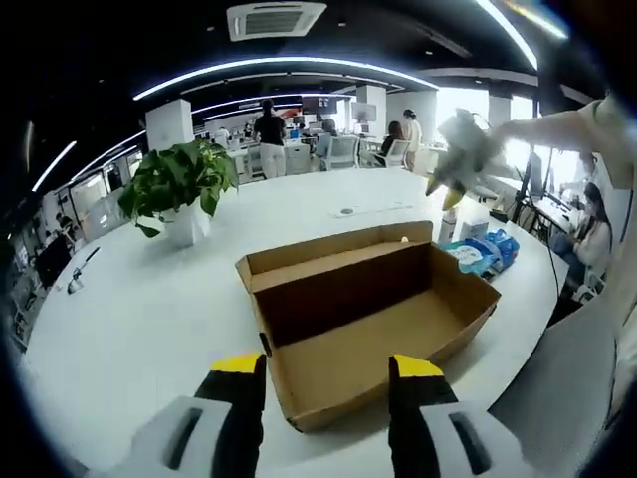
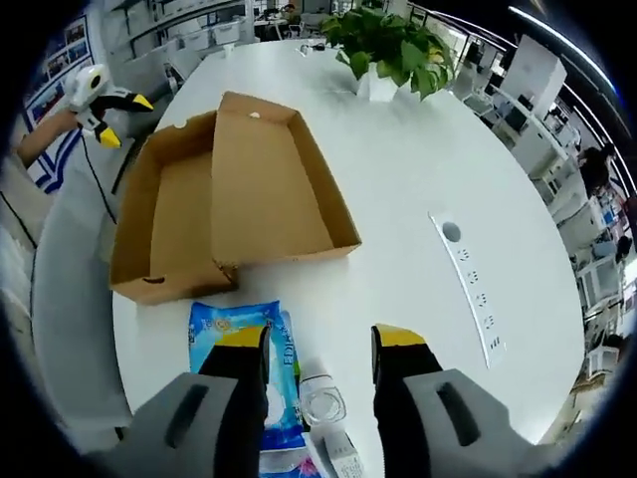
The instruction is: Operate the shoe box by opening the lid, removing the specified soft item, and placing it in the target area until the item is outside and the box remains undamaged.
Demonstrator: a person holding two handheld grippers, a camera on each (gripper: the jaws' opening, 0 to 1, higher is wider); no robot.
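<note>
Around you, the room is an open office: desks, chairs and people at the far side, light strips curving over the ceiling, and a vent (image 1: 276,18) overhead. Your work surface is a big round white table (image 1: 139,309). At its left in the left gripper view stands a plant (image 1: 177,179) in a white pot. The box (image 1: 363,324) sits mid-table, open, with bare cardboard inside and nothing in it; its lid (image 1: 333,249) stands up along the far side. Just right of the box lies a blue pack (image 1: 488,251).

Your left gripper (image 1: 328,373) hovers just before the box's near edge, jaws apart, holding nothing. At upper right, your other tool (image 1: 460,149) is raised well above the table, blurred; you cannot tell whether it holds anything.

From the right gripper view, looking down: the left tool (image 2: 95,95) shows at upper left past the table edge, then the open box (image 2: 179,224) with the lid (image 2: 274,184) laid out flat, then a socket strip (image 2: 473,289) set into the table. Your right gripper (image 2: 318,349) has jaws apart, empty, over the blue pack (image 2: 234,334) and a clear bottle (image 2: 320,403). The soft item is not identifiable.
</note>
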